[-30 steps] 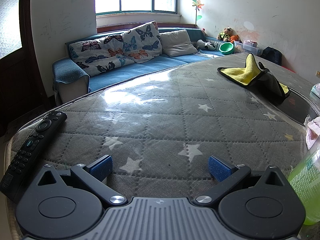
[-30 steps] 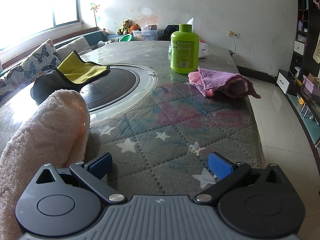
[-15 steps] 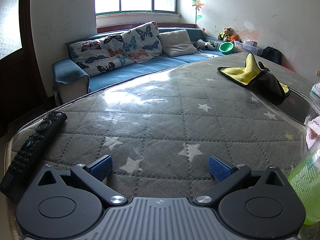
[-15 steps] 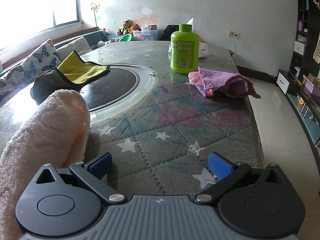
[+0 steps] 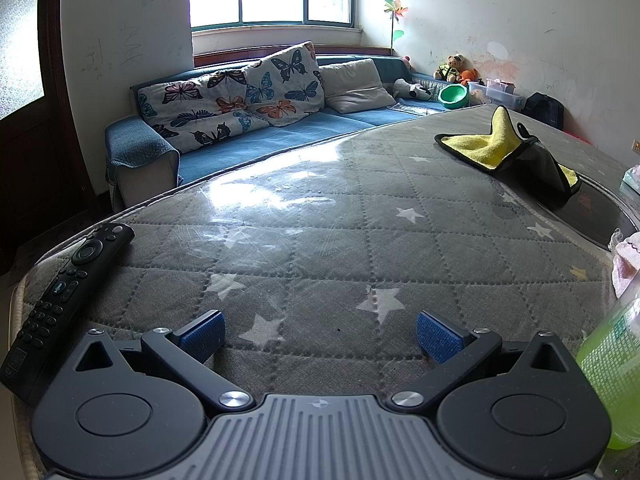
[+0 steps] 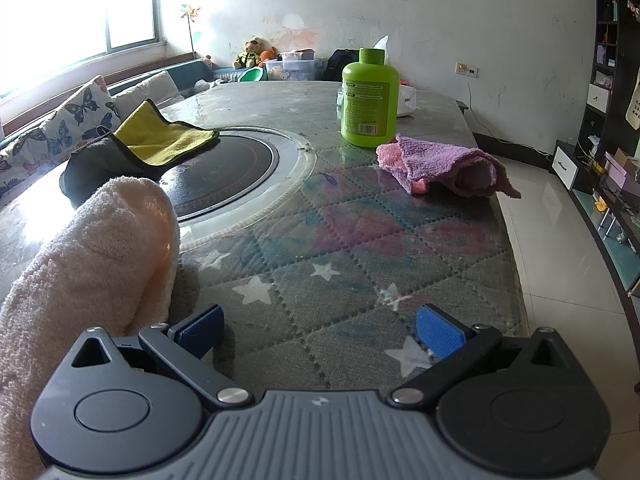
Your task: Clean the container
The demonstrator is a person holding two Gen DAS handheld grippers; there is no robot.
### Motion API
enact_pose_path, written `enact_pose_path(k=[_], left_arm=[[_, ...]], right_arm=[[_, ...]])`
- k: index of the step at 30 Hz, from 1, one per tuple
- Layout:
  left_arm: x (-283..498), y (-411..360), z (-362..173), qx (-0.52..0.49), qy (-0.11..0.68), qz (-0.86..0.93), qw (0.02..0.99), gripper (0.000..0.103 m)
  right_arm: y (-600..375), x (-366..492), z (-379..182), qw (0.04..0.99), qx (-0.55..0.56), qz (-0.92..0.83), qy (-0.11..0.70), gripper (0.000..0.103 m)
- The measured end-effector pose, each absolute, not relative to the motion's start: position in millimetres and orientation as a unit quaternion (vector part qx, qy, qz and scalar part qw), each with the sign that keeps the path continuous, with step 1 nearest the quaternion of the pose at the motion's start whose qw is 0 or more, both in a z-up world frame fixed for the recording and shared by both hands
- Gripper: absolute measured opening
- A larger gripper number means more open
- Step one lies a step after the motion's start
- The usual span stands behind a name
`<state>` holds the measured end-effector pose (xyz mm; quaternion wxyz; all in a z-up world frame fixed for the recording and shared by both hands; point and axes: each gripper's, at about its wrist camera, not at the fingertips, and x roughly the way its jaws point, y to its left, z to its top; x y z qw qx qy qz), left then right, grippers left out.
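A green plastic bottle (image 6: 370,98) stands upright far across the table in the right wrist view, with a purple-pink cloth (image 6: 446,164) lying just in front of it. Another translucent green bottle (image 5: 608,376) rises close at the right edge of the left wrist view. A yellow and dark grey cloth (image 5: 504,148) lies folded beside the black round hob (image 6: 224,172). A cream fluffy towel (image 6: 88,264) bulges right beside my right gripper (image 6: 320,330), which is open and holds nothing. My left gripper (image 5: 320,334) rests low over the quilted table cover, open and holding nothing.
A black remote control (image 5: 60,300) lies at the table's near left edge. Behind the table stands a blue sofa (image 5: 248,136) with butterfly cushions. The table (image 6: 508,240) drops off on the right to a tiled floor. Dark shelves (image 6: 612,80) line the right wall.
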<state>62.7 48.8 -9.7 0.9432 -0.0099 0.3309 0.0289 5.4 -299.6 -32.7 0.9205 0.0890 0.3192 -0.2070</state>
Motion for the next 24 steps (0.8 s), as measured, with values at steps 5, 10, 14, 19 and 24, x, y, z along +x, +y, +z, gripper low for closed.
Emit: enact_pose_path(k=[5, 10, 14, 19, 24], left_arm=[[62.8, 48.4, -9.6, -0.01, 0.331, 0.029, 0.943, 0.103], [62.4, 48.4, -9.8, -0.01, 0.331, 0.029, 0.943, 0.103], [62.1, 49.4, -9.9, -0.009, 0.331, 0.029, 0.943, 0.103], [62.0, 58.6, -11.7, -0.009, 0.331, 0.029, 0.943, 0.103], [62.4, 57.2, -12.1, -0.009, 0.331, 0.029, 0.943, 0.103]], right_arm=[[-298.7, 6.0, -32.7, 0.921, 0.089, -0.207, 0.319, 0.103], [-300.0, 5.5, -32.7, 0.92, 0.089, -0.207, 0.319, 0.103], [-299.6, 5.7, -32.8, 0.921, 0.09, -0.207, 0.319, 0.103], [-299.1, 6.4, -32.9, 0.92, 0.089, -0.207, 0.319, 0.103], [-297.7, 7.9, -33.3, 0.92, 0.088, -0.207, 0.32, 0.103]])
